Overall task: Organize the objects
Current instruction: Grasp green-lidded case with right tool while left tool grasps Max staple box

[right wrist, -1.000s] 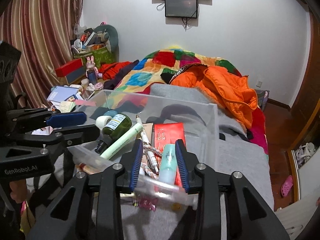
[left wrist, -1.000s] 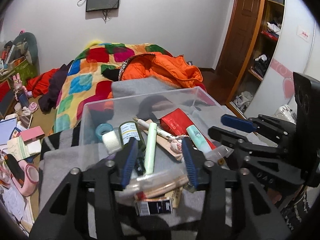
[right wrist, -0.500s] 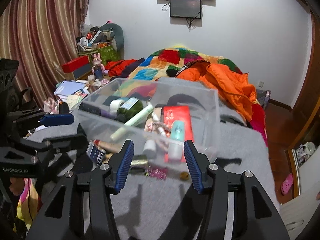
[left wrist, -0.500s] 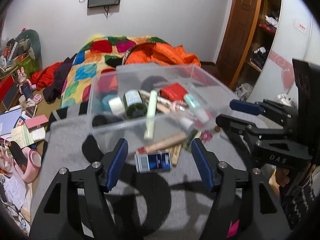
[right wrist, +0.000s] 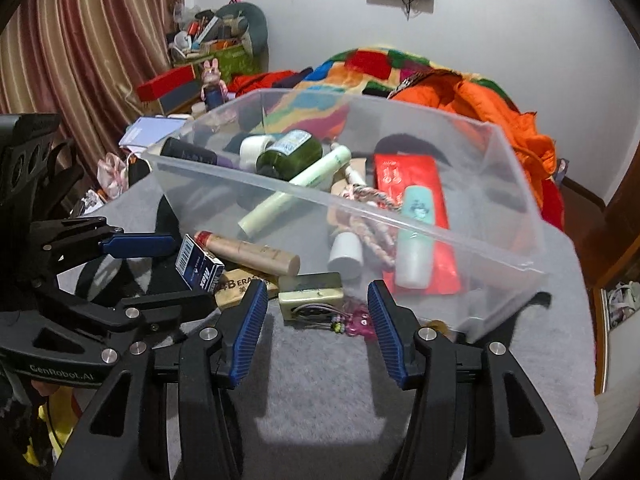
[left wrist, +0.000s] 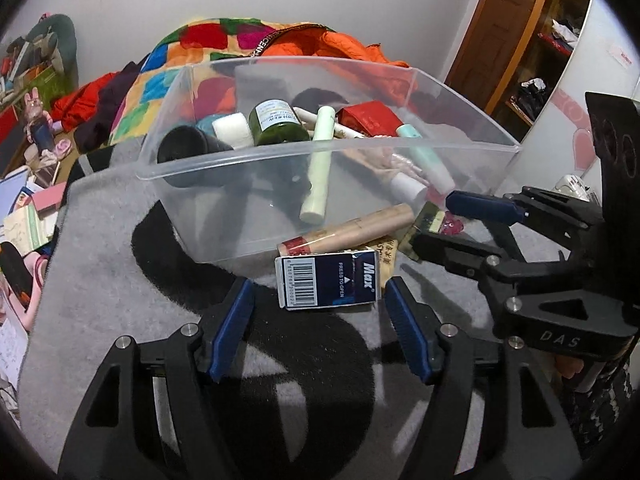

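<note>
Just ahead of wide, empty left gripper (left wrist: 318, 330) fingers: blue staple box (left wrist: 328, 280), light, stiff cardboard, best pinched across short sides. Right gripper (right wrist: 318, 326) likewise parted, bare.

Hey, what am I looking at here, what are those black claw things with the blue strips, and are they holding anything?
Those are two handheld grippers, one in each of a person's hands, not a robot. Each picture comes from a camera on one gripper, looking along its fingers. The left gripper faces a blue Max box; the right gripper faces a pale green case. Both lie on a grey blanket in front of a clear plastic bin full of bottles and tubes. Both sets of jaws have just been opening and hold nothing.
</note>
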A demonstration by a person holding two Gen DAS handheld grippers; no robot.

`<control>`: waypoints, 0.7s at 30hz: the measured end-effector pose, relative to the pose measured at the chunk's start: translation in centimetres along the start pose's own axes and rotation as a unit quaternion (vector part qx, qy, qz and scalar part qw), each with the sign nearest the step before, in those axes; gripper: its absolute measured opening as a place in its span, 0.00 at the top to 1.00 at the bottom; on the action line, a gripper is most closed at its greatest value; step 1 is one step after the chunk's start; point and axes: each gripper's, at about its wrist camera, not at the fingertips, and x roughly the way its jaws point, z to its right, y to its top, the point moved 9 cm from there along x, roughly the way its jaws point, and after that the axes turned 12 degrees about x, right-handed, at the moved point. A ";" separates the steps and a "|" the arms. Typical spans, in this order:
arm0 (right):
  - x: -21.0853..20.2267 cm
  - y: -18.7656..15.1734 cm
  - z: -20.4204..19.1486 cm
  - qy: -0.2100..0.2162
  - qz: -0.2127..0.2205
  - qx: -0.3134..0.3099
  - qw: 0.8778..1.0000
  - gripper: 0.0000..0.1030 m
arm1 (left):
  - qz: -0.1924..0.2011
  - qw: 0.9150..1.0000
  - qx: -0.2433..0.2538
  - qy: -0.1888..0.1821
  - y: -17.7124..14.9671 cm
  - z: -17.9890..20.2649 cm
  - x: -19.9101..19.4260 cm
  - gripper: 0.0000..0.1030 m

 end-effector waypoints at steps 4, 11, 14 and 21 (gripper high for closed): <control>0.5 -0.1 -0.2 0.010 -0.012 -0.002 1.000 0.54 | 0.001 1.000 0.001 -0.011 0.3 0.2 0.4 0.35; 0.5 -0.4 -0.2 0.027 -0.015 0.007 1.000 0.69 | 0.011 1.000 0.010 -0.018 0.3 0.9 0.2 0.51; 0.0 -0.3 -0.3 0.031 -0.003 0.006 1.000 0.69 | 0.014 1.000 0.013 -0.014 0.1 1.2 0.0 0.55; -1.3 -0.2 -0.2 0.041 0.012 0.019 0.999 0.69 | 0.022 1.000 0.014 -0.008 -0.5 1.6 -1.0 0.55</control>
